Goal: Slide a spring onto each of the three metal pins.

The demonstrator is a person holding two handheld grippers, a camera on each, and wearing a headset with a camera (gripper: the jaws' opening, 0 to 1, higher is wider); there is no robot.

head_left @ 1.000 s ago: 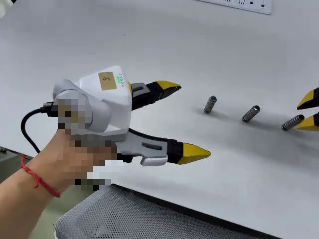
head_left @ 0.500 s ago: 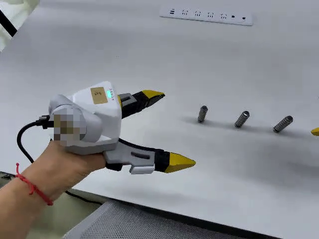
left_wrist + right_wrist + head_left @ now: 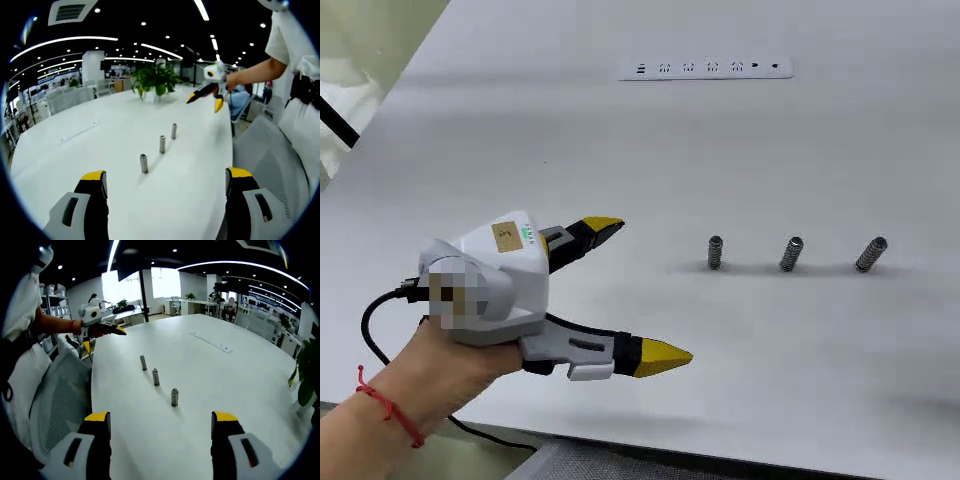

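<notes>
right tool has drawn back, well apart from springs.

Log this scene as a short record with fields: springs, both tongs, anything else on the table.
surface: white table
springs: left spring, middle spring, right spring (head view), standing in a row, apart
pins: cannot tell
left tongs: open, empty, left of the row
right tongs: open, empty, facing the row
other: power strip, far side of the table

Left tool white-grey, black, and yellow at the tips; springs silvery, ribbed; table white; wrist cord red.
</notes>
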